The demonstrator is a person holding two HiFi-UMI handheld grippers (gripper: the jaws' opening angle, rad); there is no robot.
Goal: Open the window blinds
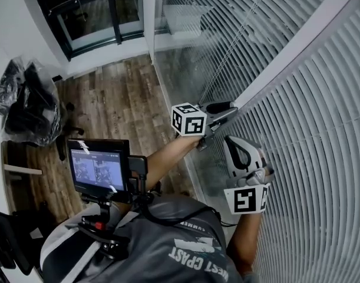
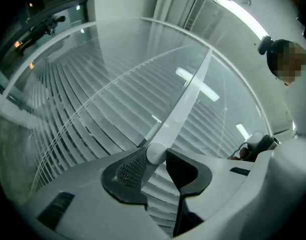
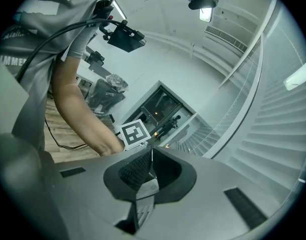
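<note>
Our left gripper [image 2: 160, 156] is pinching the bottom end of the wand [image 2: 185, 104], the clear stick that tilts the slats. Its round tip sits between the two pads and touches both. From the jaws the wand runs straight up and away toward the top of the blinds [image 1: 309, 134]. Its long axis lies nearly in line with the way the gripper points, so we judge the coming move to be a roll about that axis, not a pull.

The right gripper [image 3: 151, 150] is pressed together at the tips with nothing in it. In the head view it hangs just beside the left one, lower and close against the slats but apart from the wand. The left hand is the one placed to act.

The blinds fill the window in front of and to the right of us. They are pale level slats in long rows with thin cords down through them. The slats overlap, and little glass shows on the right panel (the left panel looks more see-through). We judge the blinds not yet open.
</note>
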